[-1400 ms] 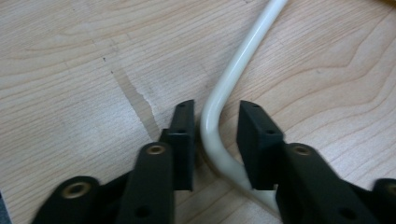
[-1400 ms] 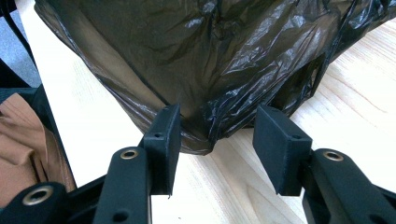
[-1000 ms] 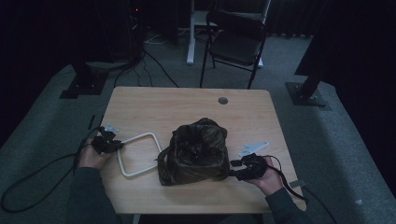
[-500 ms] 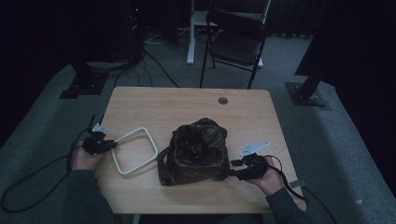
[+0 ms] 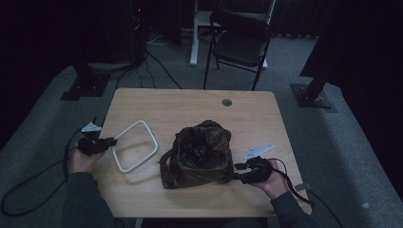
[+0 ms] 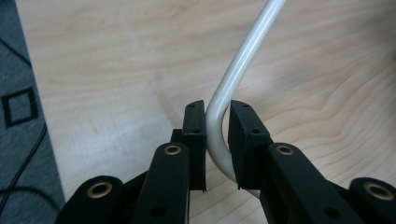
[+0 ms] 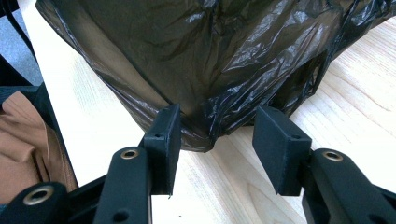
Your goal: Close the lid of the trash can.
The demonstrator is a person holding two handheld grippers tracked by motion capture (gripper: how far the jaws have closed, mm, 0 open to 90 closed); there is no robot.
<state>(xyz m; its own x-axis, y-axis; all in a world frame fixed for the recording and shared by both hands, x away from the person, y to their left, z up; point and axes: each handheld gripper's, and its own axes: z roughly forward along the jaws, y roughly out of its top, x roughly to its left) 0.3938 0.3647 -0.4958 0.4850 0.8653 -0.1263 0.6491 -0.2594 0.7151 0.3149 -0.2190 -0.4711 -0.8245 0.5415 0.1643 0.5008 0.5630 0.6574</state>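
Note:
A white tube frame (image 5: 153,142), bent into a rounded loop, lies on the left part of the wooden table (image 5: 190,102). My left gripper (image 5: 111,141) is shut on its near-left corner. In the left gripper view both pads clamp the bend of the tube (image 6: 238,70), with the gripper (image 6: 217,109) low over the wood. A crumpled black plastic bag (image 5: 202,152) stands open-topped in the middle of the table. My right gripper (image 5: 237,167) sits at its lower right side. In the right gripper view a bottom corner of the bag (image 7: 210,56) bulges between the jaws of this gripper (image 7: 215,116), which stand apart.
A black folding chair (image 5: 242,42) stands beyond the table's far edge. A round cable hole (image 5: 226,102) is in the far part of the tabletop. Stand bases (image 5: 83,85) (image 5: 311,92) sit on the carpet at both sides, and cables run across the floor at the left.
My left gripper has pulled the white frame to the left, away from the bag. The right gripper and the bag have stayed where they were.

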